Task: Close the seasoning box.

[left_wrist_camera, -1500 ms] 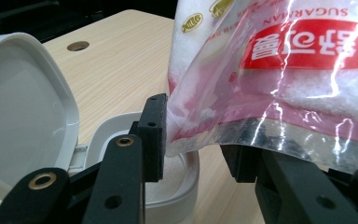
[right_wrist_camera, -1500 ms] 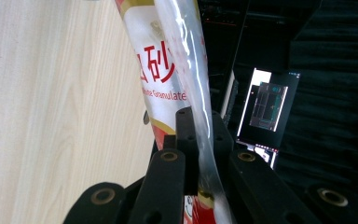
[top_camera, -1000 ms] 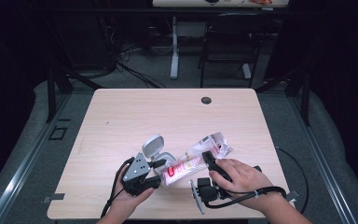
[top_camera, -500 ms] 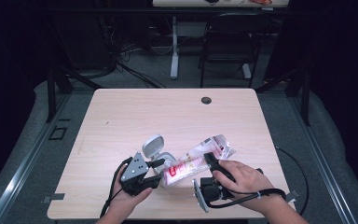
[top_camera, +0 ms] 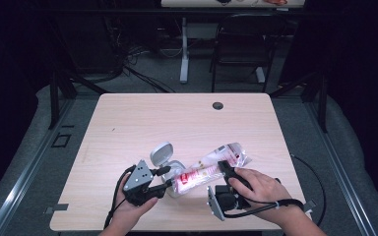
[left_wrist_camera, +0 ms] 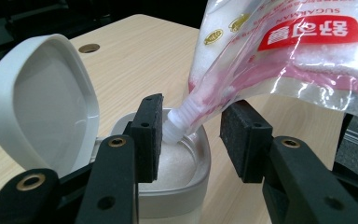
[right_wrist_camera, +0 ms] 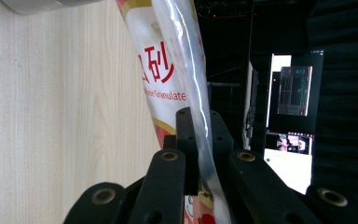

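- Left gripper view, nearest first: the left gripper (left_wrist_camera: 191,140) is seen with its jaws spread wide on either side of the spout (left_wrist_camera: 179,123) of the sugar pouch (left_wrist_camera: 303,51). The jaws have just been opening further, and the pads aren't pressing on the spout, so nothing is gripped there.
- Just past the pads, the white container (left_wrist_camera: 186,175) is stood on the table (left_wrist_camera: 135,51) with its flip lid (left_wrist_camera: 42,98) swung up and back. The spout is tipped down into its mouth.
- White sugar is already seen heaped inside, fairly high up, so the pour is probably well along. What's likely left: the pouch tipped back up and set down, the lid snapped shut.
- Right gripper view: the right gripper (right_wrist_camera: 199,140) is clamped tight on the pouch's far edge, the film pinched flat between the pads.
- High view: the pouch (top_camera: 211,167) is held slanted between the two hands, low end over the container (top_camera: 174,172), near the table's front edge.
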A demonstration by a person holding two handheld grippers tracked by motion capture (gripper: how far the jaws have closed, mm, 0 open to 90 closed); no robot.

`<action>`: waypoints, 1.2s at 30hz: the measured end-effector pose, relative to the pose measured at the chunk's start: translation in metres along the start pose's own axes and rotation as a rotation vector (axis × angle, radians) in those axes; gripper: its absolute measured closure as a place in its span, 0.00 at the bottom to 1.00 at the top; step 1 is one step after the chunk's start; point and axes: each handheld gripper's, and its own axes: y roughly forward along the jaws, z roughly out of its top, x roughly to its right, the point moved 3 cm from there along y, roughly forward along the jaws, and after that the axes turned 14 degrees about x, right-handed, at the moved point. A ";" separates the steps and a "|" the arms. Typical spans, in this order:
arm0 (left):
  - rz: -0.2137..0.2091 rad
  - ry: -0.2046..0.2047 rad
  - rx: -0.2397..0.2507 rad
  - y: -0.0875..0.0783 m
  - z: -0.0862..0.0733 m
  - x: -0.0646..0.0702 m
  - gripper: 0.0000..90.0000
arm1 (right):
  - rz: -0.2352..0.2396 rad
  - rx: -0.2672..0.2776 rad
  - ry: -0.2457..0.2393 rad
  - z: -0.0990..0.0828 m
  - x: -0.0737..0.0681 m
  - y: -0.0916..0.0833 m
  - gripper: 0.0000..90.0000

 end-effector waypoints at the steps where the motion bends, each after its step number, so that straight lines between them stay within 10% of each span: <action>1: 0.001 -0.001 0.003 -0.001 0.000 0.000 0.66 | 0.000 -0.004 -0.001 0.000 0.001 -0.001 0.97; 36: 0.050 -0.017 0.028 -0.015 0.005 -0.016 0.66 | 0.037 0.042 0.307 -0.022 -0.002 -0.001 0.98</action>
